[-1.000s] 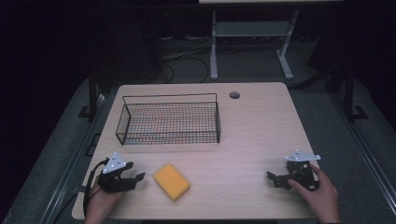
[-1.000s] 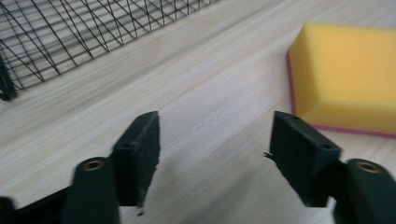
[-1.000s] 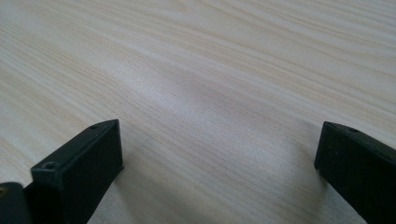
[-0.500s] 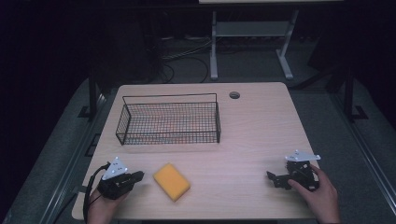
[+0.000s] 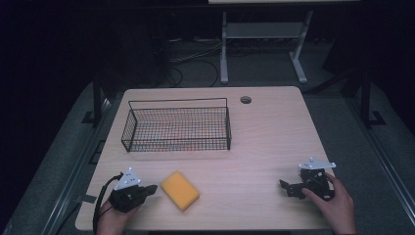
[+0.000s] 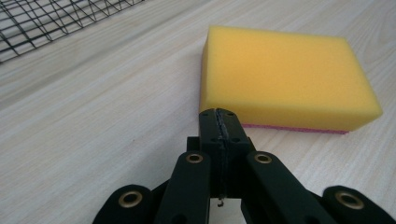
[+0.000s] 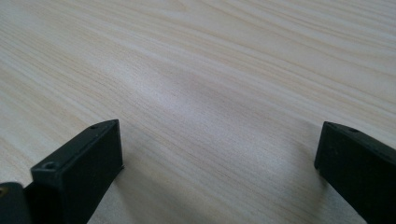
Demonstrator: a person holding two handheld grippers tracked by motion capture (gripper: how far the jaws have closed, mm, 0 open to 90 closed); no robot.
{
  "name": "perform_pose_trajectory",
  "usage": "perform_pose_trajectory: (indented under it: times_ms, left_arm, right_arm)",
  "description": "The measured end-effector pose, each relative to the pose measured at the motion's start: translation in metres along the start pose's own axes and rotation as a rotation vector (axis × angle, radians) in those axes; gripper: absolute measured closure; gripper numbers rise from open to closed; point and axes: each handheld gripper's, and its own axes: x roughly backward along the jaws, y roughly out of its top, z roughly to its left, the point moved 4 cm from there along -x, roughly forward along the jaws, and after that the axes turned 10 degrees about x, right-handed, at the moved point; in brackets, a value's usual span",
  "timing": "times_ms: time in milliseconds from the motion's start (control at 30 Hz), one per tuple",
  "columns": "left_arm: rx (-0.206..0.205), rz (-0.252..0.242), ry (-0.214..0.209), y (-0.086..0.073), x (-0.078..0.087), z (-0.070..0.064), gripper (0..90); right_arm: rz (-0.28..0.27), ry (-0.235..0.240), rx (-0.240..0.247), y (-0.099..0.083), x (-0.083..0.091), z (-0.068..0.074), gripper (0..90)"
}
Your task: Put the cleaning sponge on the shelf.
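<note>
A yellow sponge (image 5: pixel 180 190) with a pink underside lies flat on the wooden table (image 5: pixel 264 132), near its front edge. My left gripper (image 5: pixel 152 188) rests on the table just left of the sponge, its jaws pressed together with nothing between them. In the left gripper view the sponge (image 6: pixel 285 77) sits right beyond my left gripper (image 6: pixel 219 113), a small gap apart. My right gripper (image 5: pixel 283 184) rests at the front right, jaws spread wide over bare wood (image 7: pixel 219 79), far from the sponge.
A black wire basket (image 5: pixel 177 126) stands behind the sponge at the left middle, with nothing inside it; its mesh (image 6: pixel 42 18) shows in the left gripper view. A round cable hole (image 5: pixel 245 100) sits near the far edge. The table's front edge is close to both hands.
My left gripper has closed its jaws and shifted slightly toward the front left. The right gripper and the sponge have stayed put.
</note>
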Motion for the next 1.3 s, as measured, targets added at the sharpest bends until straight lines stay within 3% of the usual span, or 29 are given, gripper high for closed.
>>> perform_pose_trajectory:
  times_ms: [333,1300]
  left_arm:
    - [0.008,0.004,-0.020,0.004,-0.010,-0.001,89.7]
    - [-0.009,0.001,-0.014,0.025,-0.026,0.005,89.7]
  right_arm:
    - [-0.001,0.000,0.002,0.000,0.000,0.000,0.2]
    - [-0.001,0.000,0.002,0.000,0.000,0.000,0.2]
